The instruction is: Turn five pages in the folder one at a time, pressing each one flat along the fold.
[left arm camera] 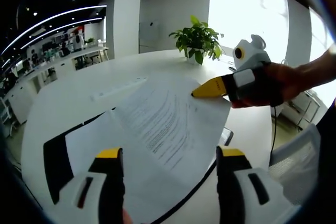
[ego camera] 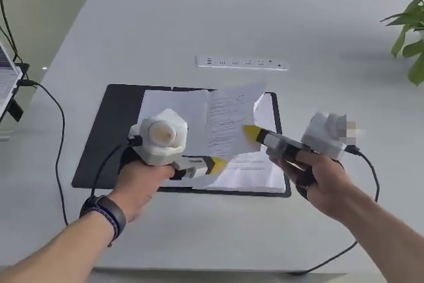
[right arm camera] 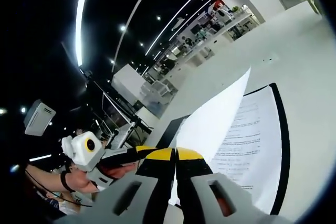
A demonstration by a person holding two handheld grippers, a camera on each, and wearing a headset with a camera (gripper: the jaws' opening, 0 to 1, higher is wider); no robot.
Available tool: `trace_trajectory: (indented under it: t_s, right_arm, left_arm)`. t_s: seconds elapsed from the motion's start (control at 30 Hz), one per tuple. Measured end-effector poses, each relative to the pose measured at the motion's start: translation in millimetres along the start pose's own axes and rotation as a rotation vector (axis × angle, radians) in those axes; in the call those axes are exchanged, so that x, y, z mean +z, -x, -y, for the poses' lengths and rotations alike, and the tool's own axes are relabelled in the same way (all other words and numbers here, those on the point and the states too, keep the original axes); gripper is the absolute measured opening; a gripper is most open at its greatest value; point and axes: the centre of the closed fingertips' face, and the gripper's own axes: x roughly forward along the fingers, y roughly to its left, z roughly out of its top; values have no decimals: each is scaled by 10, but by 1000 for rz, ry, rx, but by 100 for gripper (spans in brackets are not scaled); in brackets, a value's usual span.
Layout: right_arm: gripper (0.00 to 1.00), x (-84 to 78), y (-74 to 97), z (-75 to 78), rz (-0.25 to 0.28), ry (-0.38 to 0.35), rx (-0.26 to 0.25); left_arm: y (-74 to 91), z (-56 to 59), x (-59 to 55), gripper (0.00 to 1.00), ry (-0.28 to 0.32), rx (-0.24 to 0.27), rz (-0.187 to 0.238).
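Observation:
A black folder lies open on the grey table, white printed pages inside. One page is lifted above the folder and curves over toward the left. My right gripper is shut on that page's right edge; its yellow tips pinch the sheet. My left gripper hovers open near the folder's front edge, low under the raised page, with nothing between its yellow-tipped fingers. The right gripper shows there too, holding the sheet's corner.
A white power strip lies behind the folder. A potted plant stands at the right edge, a laptop with black cables at the left. Black cables trail from both grippers over the table's front part.

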Motion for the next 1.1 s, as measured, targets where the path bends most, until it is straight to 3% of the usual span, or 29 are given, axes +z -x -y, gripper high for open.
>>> trace_trajectory:
  t_s: [0.33, 0.57, 1.1]
  right_arm:
    - [0, -28, -300, -261, -32, 33, 50]
    - [0, -61, -543, -493, -54, 51, 101]
    - [0, -483, -1062, -943, -192, 99, 190]
  left_arm:
    - [234, -289, -89, 72, 14, 43, 11]
    - [478, -509, -215, 73, 38, 82, 16]
    - [950, -825, -434, 74, 86, 161, 39]
